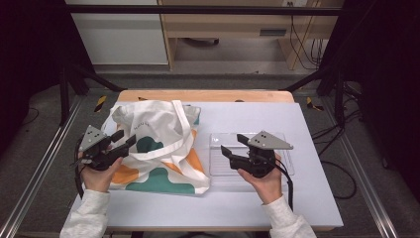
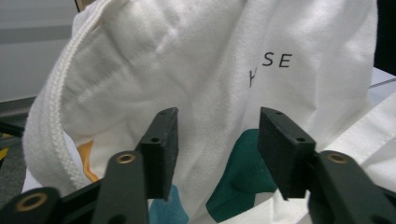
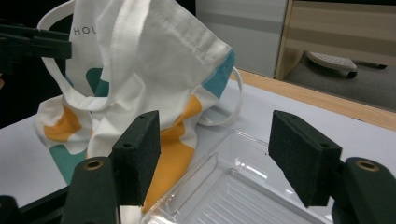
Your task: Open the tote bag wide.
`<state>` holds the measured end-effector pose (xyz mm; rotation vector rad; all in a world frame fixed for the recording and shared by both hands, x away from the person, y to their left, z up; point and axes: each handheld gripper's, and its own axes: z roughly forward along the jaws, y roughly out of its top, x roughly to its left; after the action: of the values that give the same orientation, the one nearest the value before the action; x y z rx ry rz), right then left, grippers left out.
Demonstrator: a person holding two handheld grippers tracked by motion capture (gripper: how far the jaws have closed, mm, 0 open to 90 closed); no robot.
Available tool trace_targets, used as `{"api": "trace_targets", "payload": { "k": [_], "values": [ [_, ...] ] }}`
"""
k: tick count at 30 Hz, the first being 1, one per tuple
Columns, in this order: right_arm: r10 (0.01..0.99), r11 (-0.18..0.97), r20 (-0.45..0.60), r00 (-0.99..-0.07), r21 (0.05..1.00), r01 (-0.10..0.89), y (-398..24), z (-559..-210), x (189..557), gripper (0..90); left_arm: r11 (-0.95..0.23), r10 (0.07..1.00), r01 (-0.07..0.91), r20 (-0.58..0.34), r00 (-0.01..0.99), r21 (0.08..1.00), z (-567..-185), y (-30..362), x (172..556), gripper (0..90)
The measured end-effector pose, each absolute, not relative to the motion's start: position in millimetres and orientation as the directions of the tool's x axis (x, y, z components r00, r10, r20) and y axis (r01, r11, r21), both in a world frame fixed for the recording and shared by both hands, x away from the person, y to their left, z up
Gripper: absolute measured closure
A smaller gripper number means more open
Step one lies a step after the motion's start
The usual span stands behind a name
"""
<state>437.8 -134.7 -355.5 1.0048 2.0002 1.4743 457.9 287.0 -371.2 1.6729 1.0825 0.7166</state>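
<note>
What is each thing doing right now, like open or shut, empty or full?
Bag: lying crumpled on the table, straps loose on top.
Tray: clear, empty, flat on the table beside the bag.
Left gripper: open, jaws at the bag's cloth, not pinching it.
Right gripper: open, above the tray, holding nothing.

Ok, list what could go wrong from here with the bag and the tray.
1. The left gripper has open jaws around loose tote bag cloth; it may pinch one layer and drag the bag.
2. The clear tray under the right gripper is see-through and hard to judge; its open jaws may slip off the rim.
</note>
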Motion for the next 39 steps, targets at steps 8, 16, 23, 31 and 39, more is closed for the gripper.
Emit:
{"api": "trace_targets", "payload": {
  "k": [8, 16, 23, 31, 39],
  "values": [
    [0.749, 0.169, 0.065, -0.659, 0.943, 0.285, -108.6, -355.6, 445.2, 34.9, -0.140, 0.904, 0.340, -0.020, 0.427, 0.930, -378.3, 287.8, 459.1, 65.6],
    [0.718, 0.158, 0.086, -0.691, 0.946, 0.282, -72.8, -354.1, 457.7, 34.7, -0.170, 0.896, 0.354, -0.006, 0.445, 0.920, -380.4, 286.8, 458.5, 82.8],
    [0.701, 0.157, 0.093, -0.707, 0.947, 0.281, -44.4, -353.7, 464.9, 34.7, -0.174, 0.897, 0.358, -0.003, 0.443, 0.917, -381.2, 285.9, 455.9, 85.6],
    [0.697, 0.164, 0.106, -0.709, 0.939, 0.301, -23.8, -360.7, 475.0, 39.1, -0.176, 0.897, 0.363, -0.003, 0.443, 0.915, -382.5, 285.5, 450.6, 86.8],
    [0.689, 0.180, 0.100, -0.718, 0.936, 0.303, -5.5, -367.0, 480.2, 47.5, -0.183, 0.898, 0.358, 0.007, 0.440, 0.916, -384.6, 282.9, 445.0, 87.4]
  ]
}}
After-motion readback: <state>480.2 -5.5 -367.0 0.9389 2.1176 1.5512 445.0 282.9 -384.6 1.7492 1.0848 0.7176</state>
